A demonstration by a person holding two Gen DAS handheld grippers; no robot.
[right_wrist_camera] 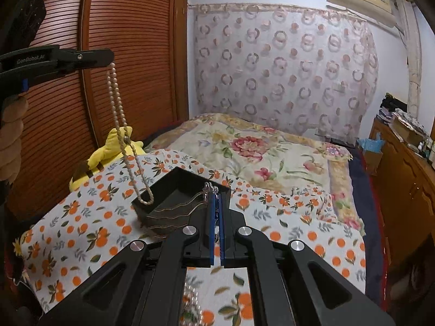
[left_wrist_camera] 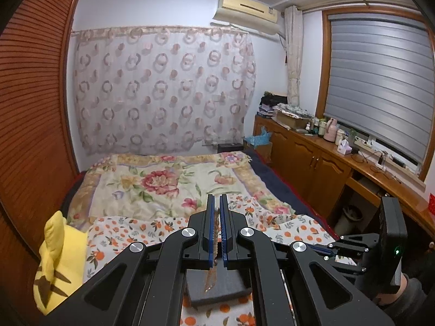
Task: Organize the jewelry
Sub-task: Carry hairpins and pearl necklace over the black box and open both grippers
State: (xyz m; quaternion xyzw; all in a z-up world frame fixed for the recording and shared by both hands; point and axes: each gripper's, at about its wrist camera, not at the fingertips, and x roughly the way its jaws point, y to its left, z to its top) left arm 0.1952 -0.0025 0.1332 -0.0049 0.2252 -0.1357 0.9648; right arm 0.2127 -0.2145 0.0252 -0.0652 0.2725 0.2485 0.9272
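My left gripper (left_wrist_camera: pixel 216 202) is shut on a pearl necklace (left_wrist_camera: pixel 216 233). In the right wrist view the left gripper (right_wrist_camera: pixel 110 55) is at the upper left and the necklace (right_wrist_camera: pixel 119 119) hangs from it, its lower loop reaching into the black jewelry box (right_wrist_camera: pixel 174 198) on the orange-print cloth. The box shows under the left gripper as a dark slab (left_wrist_camera: pixel 217 285). My right gripper (right_wrist_camera: pixel 216 198) is shut on a silver piece of jewelry (right_wrist_camera: pixel 210 188) at the box's right side. The right gripper (left_wrist_camera: pixel 339 250) shows at lower right in the left wrist view.
The orange-print cloth (right_wrist_camera: pixel 81 217) lies over a floral bedspread (right_wrist_camera: pixel 244 146). A yellow plush toy (right_wrist_camera: pixel 106 152) lies at the left by the wooden wardrobe (right_wrist_camera: pixel 122 54). Wooden cabinets (left_wrist_camera: pixel 312 160) with clutter run along the right. More beads (right_wrist_camera: pixel 193 307) lie on the cloth under my right gripper.
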